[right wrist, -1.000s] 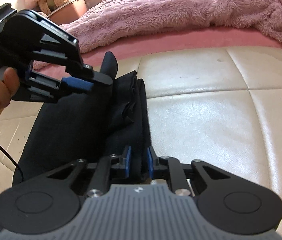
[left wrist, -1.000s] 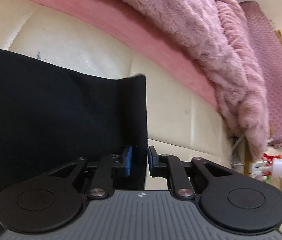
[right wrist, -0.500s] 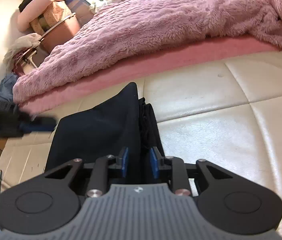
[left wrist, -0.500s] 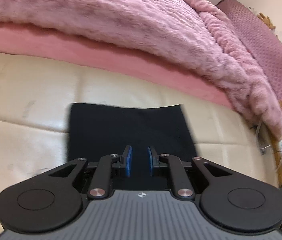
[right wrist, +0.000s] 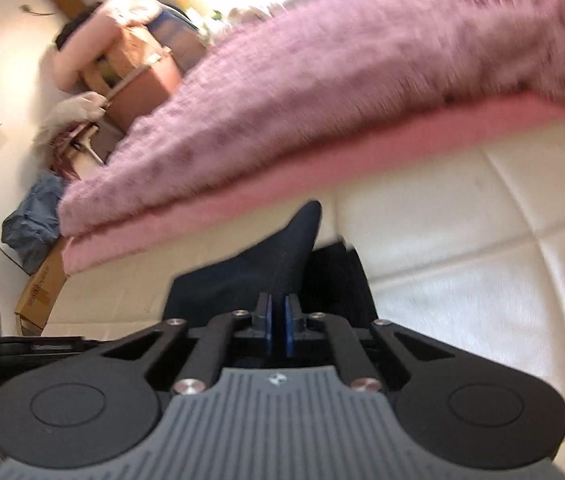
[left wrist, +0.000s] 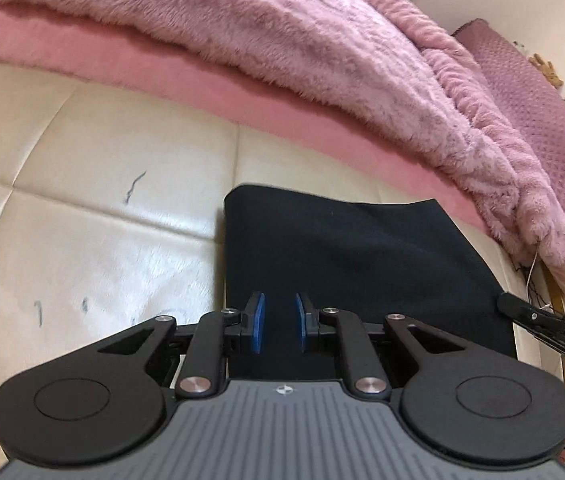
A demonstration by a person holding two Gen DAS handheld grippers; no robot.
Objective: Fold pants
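The black pants (left wrist: pixel 362 256) lie folded into a flat rectangle on the cream leather surface (left wrist: pixel 94 216). My left gripper (left wrist: pixel 279 322) hovers over their near edge with its jaws a little apart and nothing between them. In the blurred right wrist view the pants (right wrist: pixel 266 276) have one corner sticking up. My right gripper (right wrist: pixel 278 330) sits at their near edge with its blue pads almost together; dark cloth lies right at the pads, and I cannot tell if it is pinched. The right gripper's finger also shows at the right edge of the left wrist view (left wrist: pixel 550 328).
A fluffy pink blanket (left wrist: pixel 322 40) over a pink sheet (left wrist: pixel 162 72) borders the far side of the surface. Cardboard boxes (right wrist: pixel 42 288), clothes and clutter stand at the left in the right wrist view. The left gripper's body (right wrist: pixel 10 348) shows low at the left there.
The left gripper let go of the pants and drew back; the lifted fold now lies flat. The right gripper's pads have closed in and its view has swung upward with blur.
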